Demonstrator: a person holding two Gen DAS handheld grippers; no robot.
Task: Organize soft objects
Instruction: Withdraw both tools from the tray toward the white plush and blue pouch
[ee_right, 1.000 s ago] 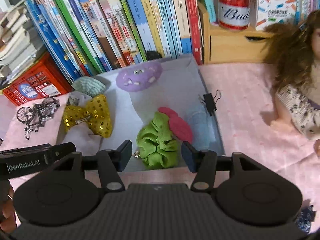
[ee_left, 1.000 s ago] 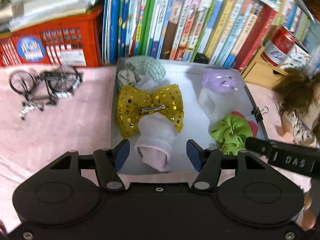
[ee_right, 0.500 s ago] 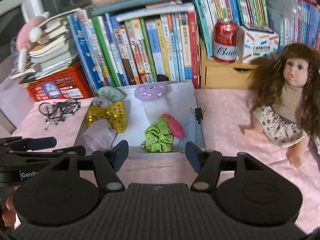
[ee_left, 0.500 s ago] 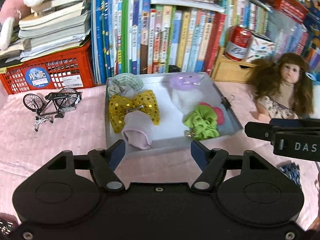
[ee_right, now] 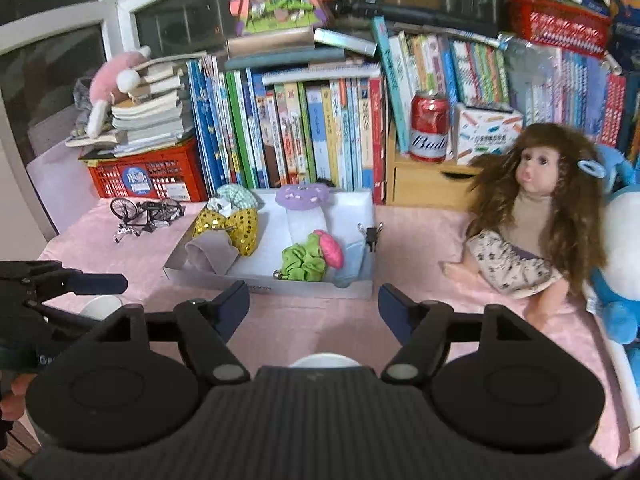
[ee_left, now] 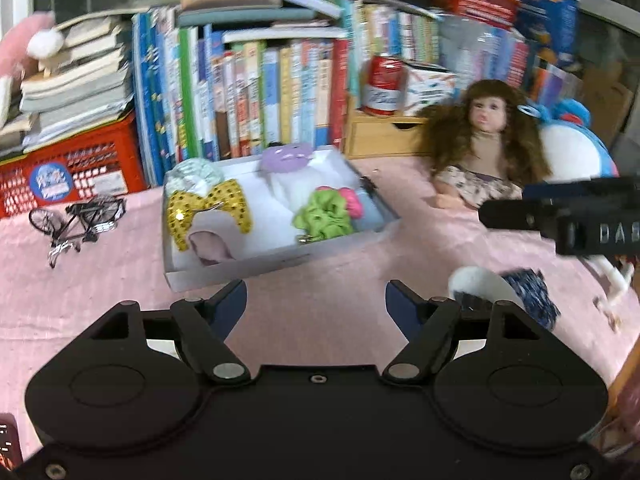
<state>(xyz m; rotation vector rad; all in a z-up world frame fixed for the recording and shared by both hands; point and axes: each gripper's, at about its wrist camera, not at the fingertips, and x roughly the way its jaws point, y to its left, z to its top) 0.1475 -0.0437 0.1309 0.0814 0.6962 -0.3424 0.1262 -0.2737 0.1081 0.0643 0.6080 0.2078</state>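
Two empty hand-held grippers held back from a white box of soft accessories on a pink cloth.

The white box [ee_right: 304,286] sits mid-table and holds a gold sequin bow [ee_right: 234,226], a green scrunchie [ee_right: 300,262], a pink pad [ee_right: 331,249], a lilac plush piece [ee_right: 302,196] and a folded pale sock [ee_right: 212,254]. To its left stands a small model bicycle [ee_right: 146,212]; to its right sits a long-haired doll [ee_right: 532,216]; a binder clip [ee_right: 371,234] is on the box's right wall. Nothing lies between the box and the left gripper [ee_left: 316,300] or the right gripper [ee_right: 314,304]. Their jaws have just been opening and stand apart with nothing between them. A second ago both hung close over the box, the sock and scrunchie between their fingers; now bare pink cloth [ee_left: 320,280] shows there. Behind are upright books [ee_right: 304,132], a red crate [ee_right: 148,176] and a red can [ee_right: 429,128] on a wooden drawer unit.
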